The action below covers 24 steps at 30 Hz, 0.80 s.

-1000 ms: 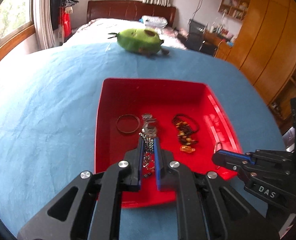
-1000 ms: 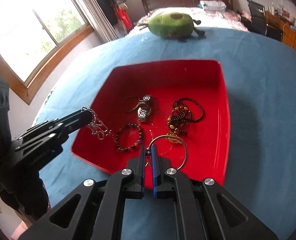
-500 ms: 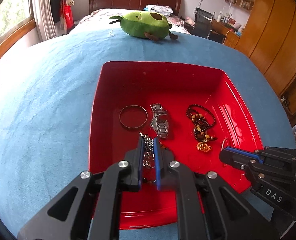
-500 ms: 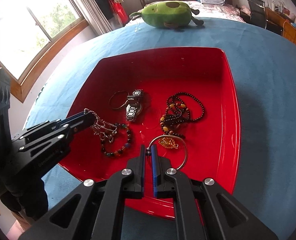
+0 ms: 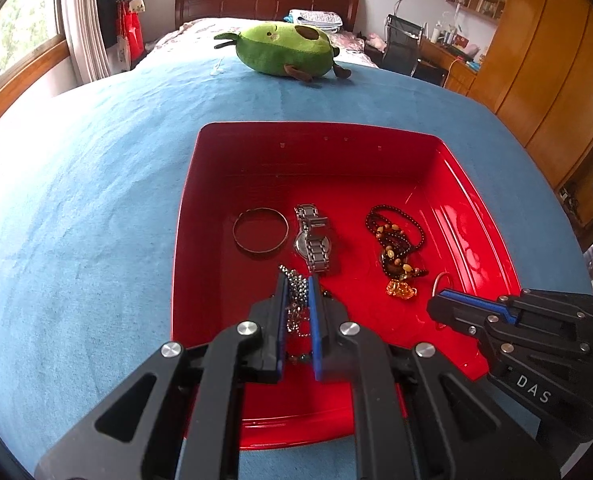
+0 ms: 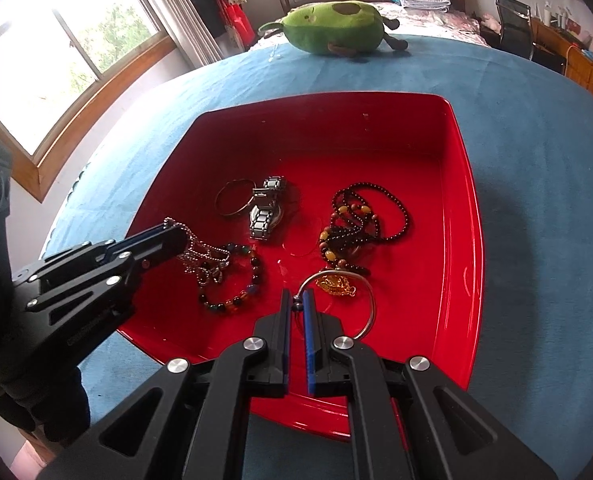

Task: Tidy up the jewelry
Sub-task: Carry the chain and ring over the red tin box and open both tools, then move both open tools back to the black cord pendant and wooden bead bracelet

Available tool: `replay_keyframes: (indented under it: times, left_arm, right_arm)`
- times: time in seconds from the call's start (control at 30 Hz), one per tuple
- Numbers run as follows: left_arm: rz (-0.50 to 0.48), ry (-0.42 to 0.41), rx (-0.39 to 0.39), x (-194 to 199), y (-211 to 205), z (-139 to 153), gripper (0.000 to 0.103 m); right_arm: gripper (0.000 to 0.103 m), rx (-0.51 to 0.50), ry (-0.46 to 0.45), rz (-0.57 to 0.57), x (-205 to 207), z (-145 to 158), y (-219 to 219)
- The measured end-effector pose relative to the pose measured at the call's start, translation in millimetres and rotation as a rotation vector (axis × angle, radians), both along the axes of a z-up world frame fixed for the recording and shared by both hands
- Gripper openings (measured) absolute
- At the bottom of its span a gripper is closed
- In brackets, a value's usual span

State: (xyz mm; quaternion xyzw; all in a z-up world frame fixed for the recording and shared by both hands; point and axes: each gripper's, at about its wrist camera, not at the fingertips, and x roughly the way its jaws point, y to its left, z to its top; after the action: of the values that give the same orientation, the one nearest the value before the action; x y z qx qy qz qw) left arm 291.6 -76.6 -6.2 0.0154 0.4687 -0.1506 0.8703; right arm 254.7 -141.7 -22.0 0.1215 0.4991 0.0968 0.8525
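A red tray [image 5: 316,152] [image 6: 456,184] on the blue cloth holds a thin bangle [image 5: 260,230] [image 6: 234,197], a steel watch [image 5: 313,238] [image 6: 266,208], a dark bead necklace [image 5: 396,236] [image 6: 360,220], a gold pendant [image 5: 401,289] [image 6: 336,283] and a coloured bead bracelet [image 6: 236,280]. My left gripper [image 5: 296,280] [image 6: 176,236] is shut on a silver chain [image 5: 295,300] [image 6: 200,250], whose lower end rests on the tray floor. My right gripper [image 6: 296,296] [image 5: 436,304] is shut on a silver bangle [image 6: 352,304] [image 5: 442,280] low over the tray's near side.
A green avocado plush toy [image 5: 284,50] [image 6: 336,28] lies at the far edge of the blue cloth. A window is to the left, wooden wardrobes [image 5: 544,72] to the right, a bed beyond.
Both grippers have moved forward and down over the tray with their pieces still held. The chain now touches the tray floor beside the bead bracelet.
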Motion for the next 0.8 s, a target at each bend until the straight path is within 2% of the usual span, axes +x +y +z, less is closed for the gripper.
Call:
replay_keyframes:
  times: [0.1,0.23,0.57,0.7,0.8]
  left_arm:
    - [0.002,0.000,0.002,0,0,0,0.008]
    - [0.005,0.009,0.001,1,1,0,0.010]
    - [0.007,0.004,0.003,-4,2,4,0.011]
    - [0.012,-0.012,0.009,-8,3,9,0.023]
    - [0.020,-0.035,0.015,-12,4,12,0.029]
  right_arm:
    - [0.005,-0.007,0.000,0.002,0,0,1]
    - [0.010,-0.025,-0.011,-0.009,0,2,0]
    - [0.010,-0.017,-0.016,-0.003,-3,4,0]
    - [0.010,-0.017,-0.022,-0.009,-5,5,-2]
    - [0.010,-0.015,-0.026,-0.014,-6,6,-3]
